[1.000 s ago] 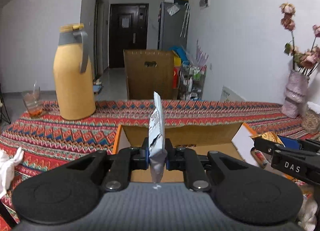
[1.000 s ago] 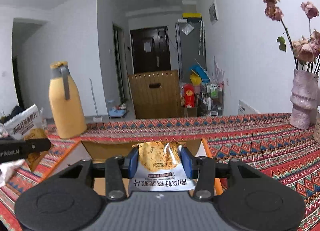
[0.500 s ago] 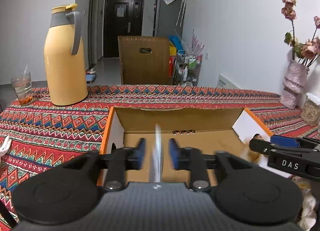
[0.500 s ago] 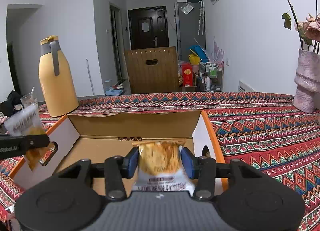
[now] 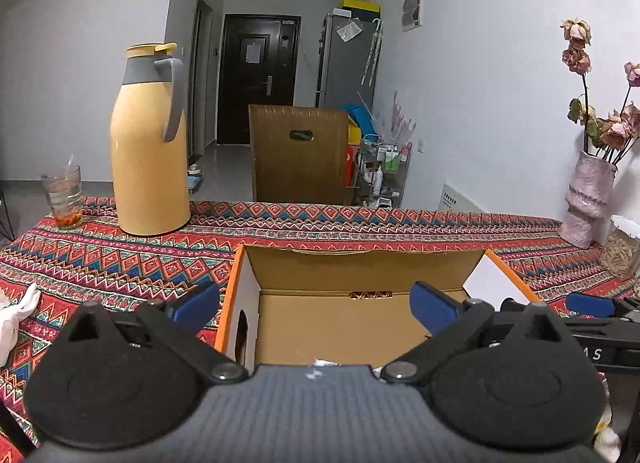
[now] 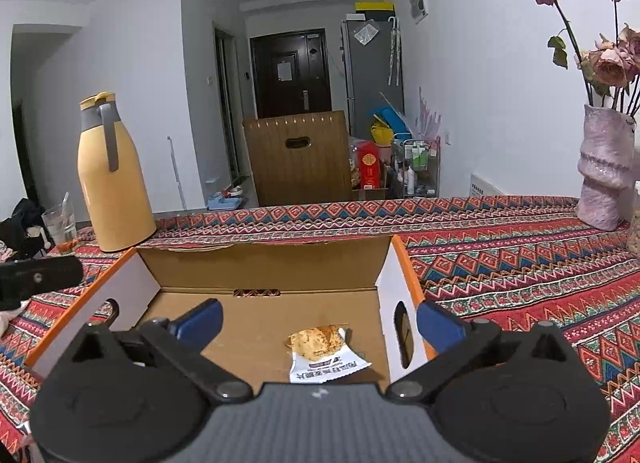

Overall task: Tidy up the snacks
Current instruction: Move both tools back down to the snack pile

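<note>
An open cardboard box with orange edges lies on the patterned tablecloth, right in front of both grippers. My left gripper hangs over its left half; its jaws are opening wide and nothing is between the blue pads. Only a white sliver of a snack packet shows just above the gripper's body. My right gripper hangs over the box, jaws also opening, pads touching nothing. A white-and-orange snack packet lies flat on the box floor below it. The left gripper's black finger shows at the left.
A tall yellow jug and a drinking glass stand at the far left of the table. A pink vase of dried roses and a jar stand at the far right. A wooden chair back rises behind the table.
Both grippers have gone from shut on snack packets to wide open. The packets have dropped into the box; the right one now lies flat on its floor.
</note>
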`<state>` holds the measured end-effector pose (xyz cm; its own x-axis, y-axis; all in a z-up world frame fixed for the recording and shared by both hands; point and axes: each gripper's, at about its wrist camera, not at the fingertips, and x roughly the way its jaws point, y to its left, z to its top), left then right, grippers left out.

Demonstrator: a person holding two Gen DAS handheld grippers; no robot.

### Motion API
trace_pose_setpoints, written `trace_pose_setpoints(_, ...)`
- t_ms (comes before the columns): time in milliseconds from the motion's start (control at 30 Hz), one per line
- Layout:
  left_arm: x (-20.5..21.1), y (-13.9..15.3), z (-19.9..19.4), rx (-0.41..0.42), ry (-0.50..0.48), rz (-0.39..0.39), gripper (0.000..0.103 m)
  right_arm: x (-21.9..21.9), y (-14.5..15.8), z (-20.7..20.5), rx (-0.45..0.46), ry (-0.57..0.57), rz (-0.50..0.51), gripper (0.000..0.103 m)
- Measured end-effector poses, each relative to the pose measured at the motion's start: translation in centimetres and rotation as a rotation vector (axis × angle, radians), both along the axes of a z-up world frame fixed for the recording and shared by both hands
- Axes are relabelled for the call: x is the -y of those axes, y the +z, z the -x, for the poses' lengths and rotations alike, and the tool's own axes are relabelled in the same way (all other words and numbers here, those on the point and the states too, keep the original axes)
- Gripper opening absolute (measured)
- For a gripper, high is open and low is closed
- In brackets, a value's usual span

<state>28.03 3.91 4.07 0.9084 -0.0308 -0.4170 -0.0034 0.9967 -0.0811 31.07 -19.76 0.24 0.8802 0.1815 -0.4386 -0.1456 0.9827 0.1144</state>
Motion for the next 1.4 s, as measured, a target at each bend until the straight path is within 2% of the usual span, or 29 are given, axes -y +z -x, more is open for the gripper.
trace_pose_setpoints(467,0.9,1.9,3.3,0.035,0.000,-0.044,0.103,0.7,3.9,4.5,0.141,0.000,-0.018,0.103)
trace_pose_setpoints(633,0.9,2.0,5.5,0.031,-0.001,-0.047,0.103,1.1,4.2,6.7,0.150,0.008,-0.011,0.103)
trace_pose_setpoints(900,0.5,1.6,8.9,0.027,0.003,-0.040,0.103,1.7,3.1,10.3,0.133,0.029,0.004,0.103)
trace_pose_setpoints(1400,-0.3,-1.4,13.4,-0.043,0.001,-0.009,0.103,2.7,-1.1,15.9,0.024,0.039,0.047,0.103)
